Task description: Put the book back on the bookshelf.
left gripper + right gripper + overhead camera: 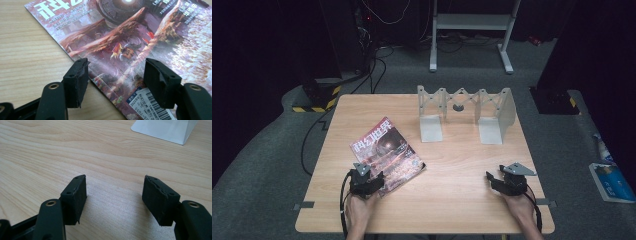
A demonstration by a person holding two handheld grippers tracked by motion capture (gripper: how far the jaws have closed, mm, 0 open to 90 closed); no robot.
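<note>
While we hold both grippers near the table's (452, 200) front edge, left gripper (116, 75) jaws wide over the magazine's (130, 37) near edge, gripping nothing, right gripper (115, 192) jaws wide, empty, over bare wood.

The high view is soft and low in detail: the wooden surface (452, 165) is evenly lit from above while the room around it sinks into near black. Shadows there are faint and short. In the left gripper view, the magazine (140, 42) cover catches a white glare spot at the top edge, and its far print goes soft while the barcode label near the jaws reads clearly. In the right gripper view, light is bright and even, the wood grain is crisp, and the stand's plate (165, 128) glares pale. The near jaw arms blur slightly.
</note>
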